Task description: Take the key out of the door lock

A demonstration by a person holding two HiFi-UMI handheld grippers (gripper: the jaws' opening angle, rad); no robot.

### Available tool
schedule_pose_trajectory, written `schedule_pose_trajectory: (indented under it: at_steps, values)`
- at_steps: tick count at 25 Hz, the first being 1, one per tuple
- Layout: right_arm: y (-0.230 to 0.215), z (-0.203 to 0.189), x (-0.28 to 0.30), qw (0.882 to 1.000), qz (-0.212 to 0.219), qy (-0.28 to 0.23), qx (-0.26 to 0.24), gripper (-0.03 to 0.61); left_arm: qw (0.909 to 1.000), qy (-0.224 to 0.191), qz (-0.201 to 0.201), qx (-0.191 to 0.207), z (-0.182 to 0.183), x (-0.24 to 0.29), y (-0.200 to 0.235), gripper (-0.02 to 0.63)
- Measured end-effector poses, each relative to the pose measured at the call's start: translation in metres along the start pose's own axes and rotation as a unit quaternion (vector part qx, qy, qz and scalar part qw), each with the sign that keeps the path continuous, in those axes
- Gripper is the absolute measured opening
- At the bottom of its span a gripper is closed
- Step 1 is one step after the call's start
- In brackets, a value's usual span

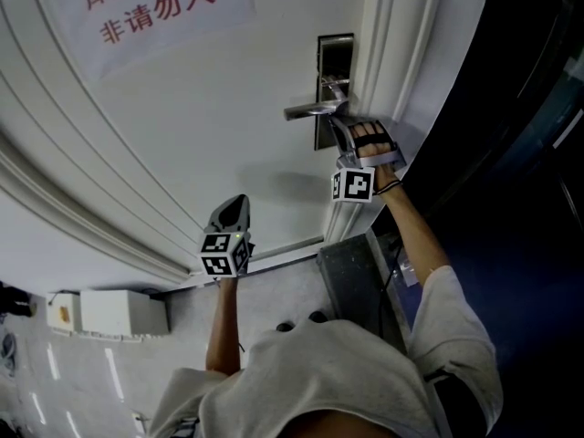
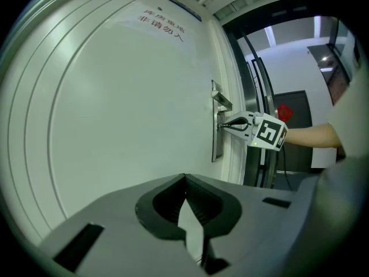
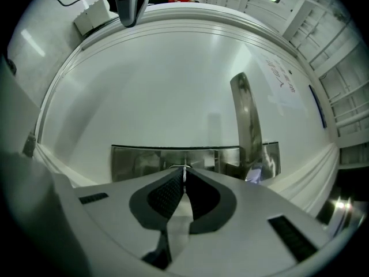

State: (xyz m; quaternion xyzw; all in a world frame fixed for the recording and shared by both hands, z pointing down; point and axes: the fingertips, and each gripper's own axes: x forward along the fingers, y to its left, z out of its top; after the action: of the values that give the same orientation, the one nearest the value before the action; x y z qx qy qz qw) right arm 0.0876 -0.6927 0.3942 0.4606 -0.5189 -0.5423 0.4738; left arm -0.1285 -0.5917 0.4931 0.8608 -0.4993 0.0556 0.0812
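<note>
Two grippers: both have their jaws brought together, and only one has anything between them
Right gripper: jaw tips pinched on the key, a thin bright sliver of metal seen edge-on between the ribbed pads
Key position: right at the face of the lock plate, with the keyhole itself hidden behind the jaw tips
Right hand: wrapped round the gripper body, arm stretched out to the door's edge, with the marker cube just by the wrist
Door handle: silver lever on the same plate, just beside the right gripper's tips, pointing away from the door's edge
Lock plate setting: a long strip of brushed metal close to the edge of the door
Left gripper: jaws meet at the tips and grip nothing, with only the door showing through the gap behind them; it is held well apart from the lock and aimed at the plain panel
Door surface: white with raised mouldings
Sign: pale sheet with red characters, fixed on the panel away from the lock
White box: on the floor near the foot of the door
</note>
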Motion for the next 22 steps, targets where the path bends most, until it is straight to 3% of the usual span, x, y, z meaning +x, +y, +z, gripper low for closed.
schedule_pose_trajectory:
  at_steps: [16,22]
  values:
    - [0.001,0.001,-0.036,1.000,-0.003,-0.007,0.013,0.029,1.0000,-0.002,-0.004,-0.001,-0.003,-0.009,-0.010,0.018]
    - [-0.005,0.005,-0.053,0.996,-0.002,-0.028,0.088,0.029,1.0000,-0.003,-0.002,0.005,0.000,-0.011,-0.013,0.018]
